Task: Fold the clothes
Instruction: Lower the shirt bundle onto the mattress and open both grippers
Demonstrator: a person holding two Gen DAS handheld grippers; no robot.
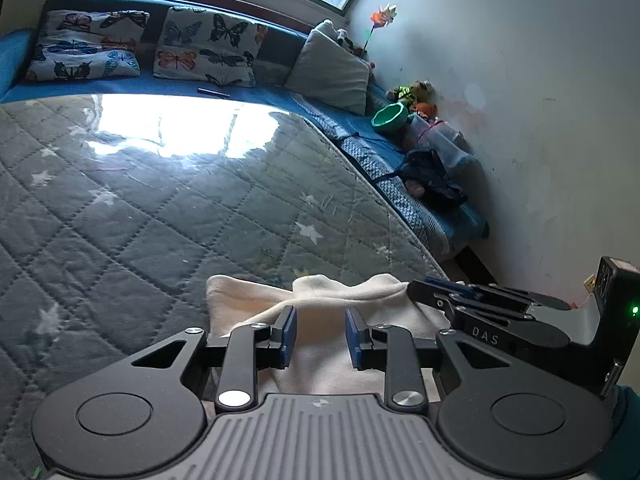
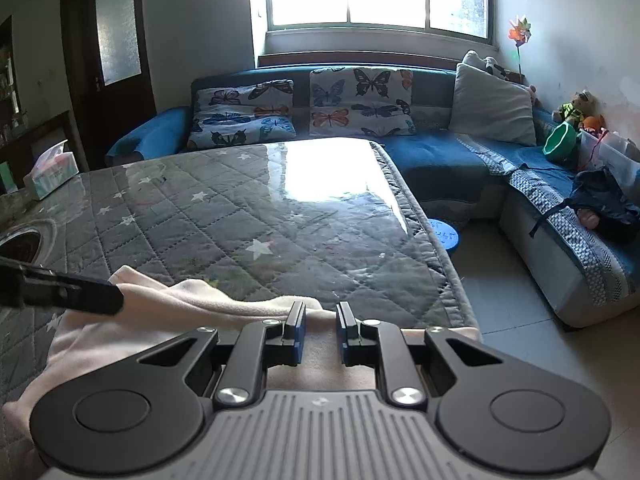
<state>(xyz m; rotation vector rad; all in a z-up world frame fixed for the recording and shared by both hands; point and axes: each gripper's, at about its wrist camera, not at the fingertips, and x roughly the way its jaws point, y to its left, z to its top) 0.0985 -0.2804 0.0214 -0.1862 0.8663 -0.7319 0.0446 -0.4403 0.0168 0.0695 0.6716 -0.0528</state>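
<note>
Since the whole next move depends on where the cloth sits relative to the jaws, here's how it looks from where I'm standing. The cream garment (image 1: 320, 312) is bunched along the near edge of the counter (image 1: 160, 200), which wears a grey quilted star cover under a glossy sheet. Its long axis runs side to side along that edge, so it lies crosswise to both tools, right under and just ahead of them.

The left gripper (image 1: 320, 336) has its jaws apart, nothing between the blue pads, with the fabric directly below the gap. The right gripper (image 2: 321, 334) also has its jaws apart, a bit narrower, hovering over the part of the garment nearest the counter's right-hand near corner. In the left view the right tool looks like it's touching the cloth's right end, but I can't tell for sure.

Neither is clearly nearer; each is over its own end. My guess is both drop straight down and pinch.
</note>
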